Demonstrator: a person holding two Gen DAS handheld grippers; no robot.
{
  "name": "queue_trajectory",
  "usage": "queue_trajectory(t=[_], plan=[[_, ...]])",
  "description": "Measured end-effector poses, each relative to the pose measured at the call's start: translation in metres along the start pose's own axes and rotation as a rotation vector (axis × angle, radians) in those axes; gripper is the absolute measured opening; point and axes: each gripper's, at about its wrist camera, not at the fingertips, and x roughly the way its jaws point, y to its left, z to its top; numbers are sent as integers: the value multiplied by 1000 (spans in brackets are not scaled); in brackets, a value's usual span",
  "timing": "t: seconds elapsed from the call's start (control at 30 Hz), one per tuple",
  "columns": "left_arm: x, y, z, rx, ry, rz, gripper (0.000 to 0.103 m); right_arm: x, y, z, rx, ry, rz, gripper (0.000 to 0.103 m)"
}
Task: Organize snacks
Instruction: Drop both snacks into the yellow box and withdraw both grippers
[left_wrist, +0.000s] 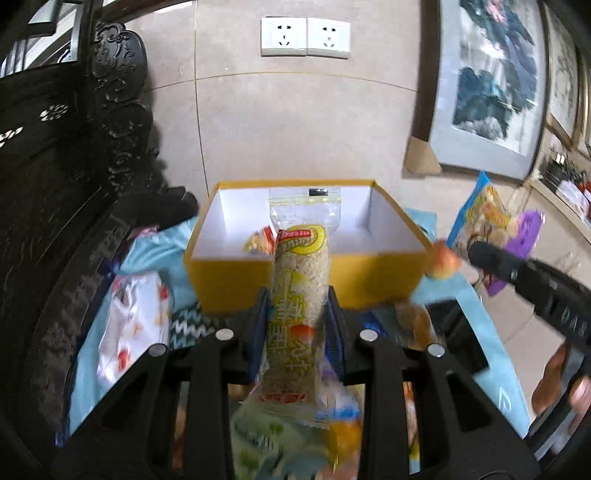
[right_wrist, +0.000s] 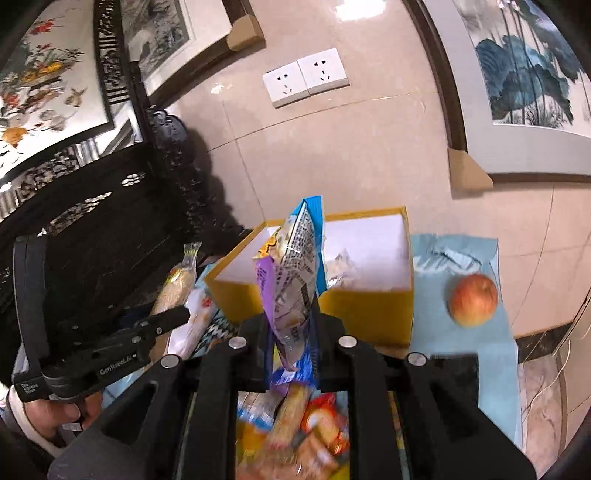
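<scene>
Left gripper: fingers narrowed onto a long clear packet of grain snack, pinched about mid-length; the packet's sealed top sticks out past the fingertips.
Right gripper: fingers nearly together, clamped on a purple-and-blue snack bag that stands up between them and rises beyond the tips.
Yellow box: open, white inside, straight ahead of both pairs of fingers; one small wrapped snack lies in it, behind the left packet.
Apple: on the light blue cloth, off to the right of the right fingers, apart from the box.
Loose snacks: a blurred heap below the right gripper's fingers.
White packet: on the cloth, left of the left fingers.
Hand: wrapped round the left gripper's handle.
</scene>
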Motion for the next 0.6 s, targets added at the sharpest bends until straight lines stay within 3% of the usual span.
queue_trajectory(t=[0.3, 0.33, 0.37, 0.4, 0.43, 0.53, 0.6], plan=[[82, 9, 48, -47, 19, -12, 31, 84, -35, 25, 0, 27, -96, 17], [87, 10, 52, -60, 10, -21, 52, 94, -38, 25, 2, 47, -105, 20], [95, 12, 56, -86, 3, -19, 94, 112, -43, 25, 9, 91, -128, 39], [97, 14, 58, -115, -20, 11, 101, 119, -47, 23, 22, 112, -151, 51], [95, 15, 58, -141, -58, 33, 101, 121, -50, 19, 36, 106, -179, 60], [94, 13, 53, -128, -48, 0, 101, 106, -52, 9, 47, 42, -153, 62], [88, 12, 44, -98, -48, 16, 101, 89, -53, 4, 50, 11, -153, 67]])
